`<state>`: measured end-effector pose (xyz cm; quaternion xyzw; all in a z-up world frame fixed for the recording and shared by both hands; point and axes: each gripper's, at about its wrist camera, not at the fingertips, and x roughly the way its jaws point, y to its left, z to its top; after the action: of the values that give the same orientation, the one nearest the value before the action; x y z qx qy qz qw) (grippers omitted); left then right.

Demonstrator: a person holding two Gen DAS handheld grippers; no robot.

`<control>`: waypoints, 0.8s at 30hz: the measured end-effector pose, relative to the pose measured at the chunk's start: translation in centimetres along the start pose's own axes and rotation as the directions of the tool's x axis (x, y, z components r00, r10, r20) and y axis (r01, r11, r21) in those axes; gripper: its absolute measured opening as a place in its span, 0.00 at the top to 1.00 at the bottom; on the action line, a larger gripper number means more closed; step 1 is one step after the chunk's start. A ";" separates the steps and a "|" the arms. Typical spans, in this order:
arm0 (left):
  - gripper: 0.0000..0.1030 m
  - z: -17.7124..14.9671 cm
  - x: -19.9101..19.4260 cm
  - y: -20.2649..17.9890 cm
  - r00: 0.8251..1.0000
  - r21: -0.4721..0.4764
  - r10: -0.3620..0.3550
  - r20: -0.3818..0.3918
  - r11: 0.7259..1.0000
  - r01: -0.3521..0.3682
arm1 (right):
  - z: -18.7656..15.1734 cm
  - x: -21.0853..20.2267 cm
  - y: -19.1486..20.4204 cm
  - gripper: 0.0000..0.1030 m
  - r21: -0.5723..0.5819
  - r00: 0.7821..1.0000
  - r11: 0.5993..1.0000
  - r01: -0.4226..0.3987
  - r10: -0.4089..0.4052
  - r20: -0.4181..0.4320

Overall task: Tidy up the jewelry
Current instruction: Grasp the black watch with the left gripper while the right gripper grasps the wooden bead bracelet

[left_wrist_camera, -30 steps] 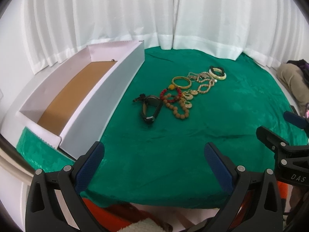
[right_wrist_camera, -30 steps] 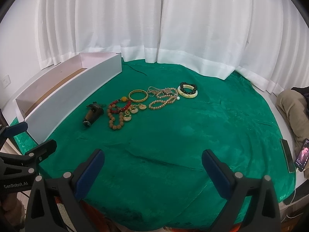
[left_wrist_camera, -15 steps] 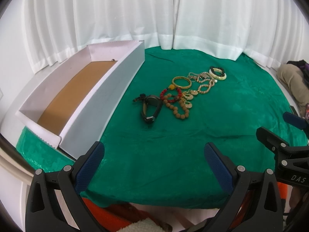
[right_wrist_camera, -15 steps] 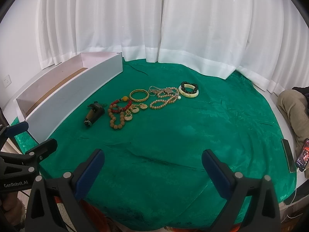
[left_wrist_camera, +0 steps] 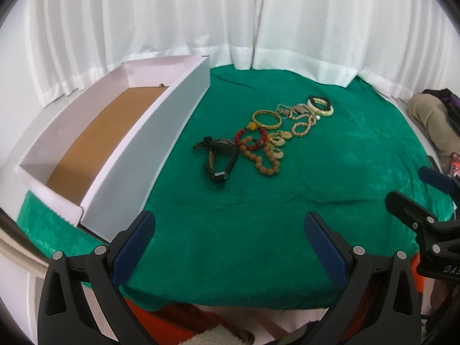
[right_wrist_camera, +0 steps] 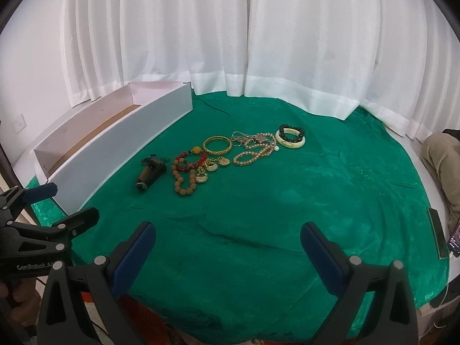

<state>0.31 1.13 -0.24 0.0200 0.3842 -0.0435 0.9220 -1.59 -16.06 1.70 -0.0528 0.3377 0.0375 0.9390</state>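
Observation:
A row of jewelry lies on the green cloth (left_wrist_camera: 230,215): a black watch (left_wrist_camera: 220,158), a brown bead bracelet (left_wrist_camera: 263,162), a red bead bracelet (left_wrist_camera: 250,137), a gold bangle (left_wrist_camera: 267,118), a pearl strand (left_wrist_camera: 302,125) and a cream bangle with a dark bead bracelet (left_wrist_camera: 319,106). The same items show in the right wrist view, from the watch (right_wrist_camera: 151,174) to the cream bangle (right_wrist_camera: 290,138). My left gripper (left_wrist_camera: 228,230) and right gripper (right_wrist_camera: 227,234) both hover open near the cloth's front edge, well short of the jewelry, holding nothing.
A long white box (left_wrist_camera: 138,141) with a brown floor stands open on the left (right_wrist_camera: 115,149). White curtains (right_wrist_camera: 230,43) hang behind. A phone (right_wrist_camera: 438,235) lies at the cloth's right edge, beside a person's trouser leg (right_wrist_camera: 440,155).
Both views have shifted very slightly; the jewelry and the box have not moved, and both grippers stay open.

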 end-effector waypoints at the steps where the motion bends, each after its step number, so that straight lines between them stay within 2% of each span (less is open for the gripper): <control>1: 0.00 0.2 0.3 0.1 1.000 0.010 -0.008 -0.003 1.000 0.008 | 0.0 0.1 0.0 0.01 0.005 1.000 1.000 -0.008 0.008 -0.004; 7: 0.00 2.5 3.9 0.3 0.996 0.067 -0.078 -0.053 0.994 0.081 | 0.0 0.6 -0.7 0.01 0.069 0.995 0.993 -0.098 0.100 -0.030; 10: 0.01 3.7 6.6 0.1 0.987 0.089 -0.128 -0.100 0.986 0.137 | 0.0 0.6 -0.7 0.01 0.051 0.997 0.996 -0.077 0.078 -0.026; 13: 0.01 4.3 8.6 0.5 0.966 0.053 -0.216 -0.144 0.973 0.226 | -0.1 0.6 -0.9 0.01 0.044 0.997 0.997 -0.069 0.070 -0.026; 16: 0.03 4.8 10.6 0.6 0.960 0.055 -0.230 -0.160 0.969 0.242 | -0.3 0.9 -1.3 0.01 0.055 0.997 0.996 -0.069 0.071 -0.037; 17: 0.04 4.9 11.1 0.6 0.961 0.061 -0.221 -0.167 0.970 0.234 | -0.3 1.0 -1.5 0.01 0.060 0.997 0.996 -0.068 0.070 -0.040; 19: 0.23 5.0 12.2 0.5 0.960 0.074 -0.210 -0.182 0.971 0.227 | -0.3 1.4 -1.9 0.01 0.071 0.996 0.995 -0.064 0.067 -0.052; 23: 0.35 5.0 14.2 0.1 0.960 0.115 -0.178 -0.218 0.972 0.206 | -0.5 1.7 -2.3 0.01 0.086 0.995 0.994 -0.070 0.075 -0.060; 24: 0.44 5.0 14.5 0.1 0.959 0.120 -0.174 -0.224 0.972 0.204 | -0.5 1.7 -2.3 0.01 0.088 0.995 0.994 -0.072 0.077 -0.060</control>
<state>13.98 -0.03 -7.02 0.0529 0.4765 -0.1565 0.8635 -0.29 -18.37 0.41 -0.0011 0.3704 0.0564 0.9272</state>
